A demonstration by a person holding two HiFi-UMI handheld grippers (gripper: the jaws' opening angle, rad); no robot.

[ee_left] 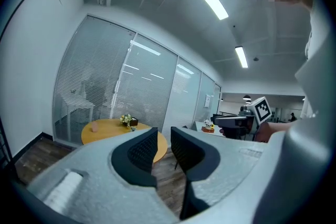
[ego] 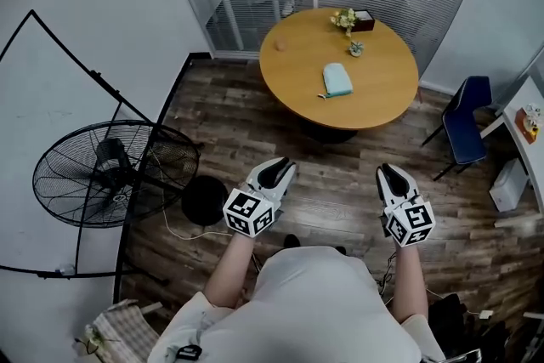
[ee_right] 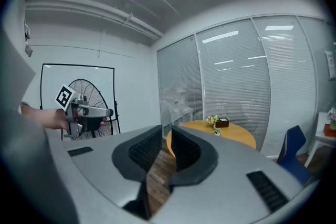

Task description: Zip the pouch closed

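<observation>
The round wooden table [ego: 378,102] stands on the plank floor [ego: 255,132], well apart from the person. The left gripper [ego: 276,172] and right gripper [ego: 393,179] are held side by side before the person's body, each with its jaws parted by a narrow gap and nothing between them. The pale teal pouch [ego: 337,80] lies flat near the table's centre, clear of both grippers.

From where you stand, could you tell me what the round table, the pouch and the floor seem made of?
Round table: likely wood or laminate, smooth even tan top. Pouch: pale teal, probably soft fabric or vinyl; too small to tell. Floor: wood-look planks, streaked brown grain, visible seams.
</observation>
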